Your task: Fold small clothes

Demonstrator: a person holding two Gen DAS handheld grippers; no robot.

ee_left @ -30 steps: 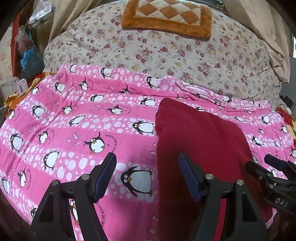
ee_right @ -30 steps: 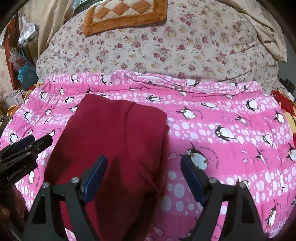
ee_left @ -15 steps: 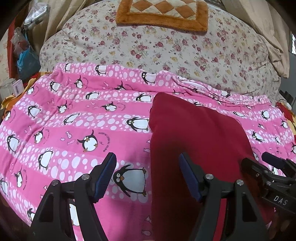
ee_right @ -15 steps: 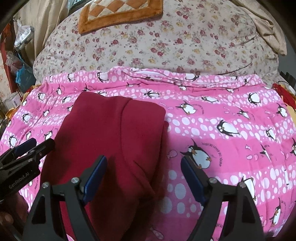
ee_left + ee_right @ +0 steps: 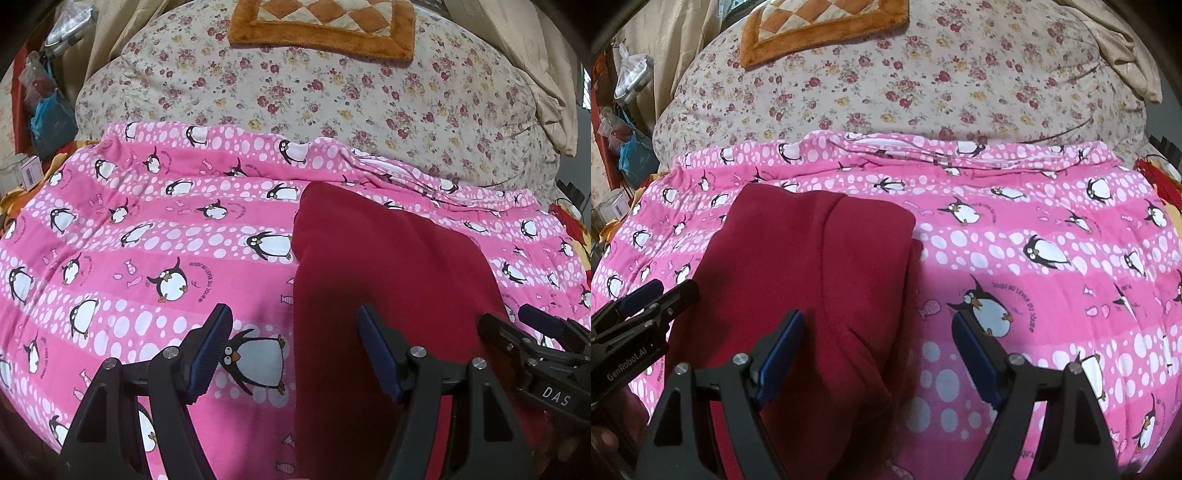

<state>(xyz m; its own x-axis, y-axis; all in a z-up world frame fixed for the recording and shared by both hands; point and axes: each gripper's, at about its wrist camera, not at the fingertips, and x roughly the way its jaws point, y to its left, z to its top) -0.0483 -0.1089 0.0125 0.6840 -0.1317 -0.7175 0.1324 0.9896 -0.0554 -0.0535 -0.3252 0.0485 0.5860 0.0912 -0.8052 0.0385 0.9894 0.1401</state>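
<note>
Bed-wise, everything sits on a pink penguin blanket (image 5: 155,236) spread over the mattress, with a floral duvet (image 5: 923,85) heaped at the far edge and an orange checked cushion (image 5: 325,26) on top of that. On the blanket, toward its near edge, lies the dark red garment (image 5: 820,266), already doubled over into a long shape, with a raised fold line running down it. Both tools are released and empty: the left tool (image 5: 295,350) hovers over the garment's left edge, and the right tool (image 5: 879,354) straddles its right edge. The worry is probably the soft, loose blanket, since a pinch that goes too deep could grab penguin fabric along with the garment and drag everything. Catching only the top layer could also pull the existing fold open, and uneven lifting by the two sides would likely leave a skewed result.
</note>
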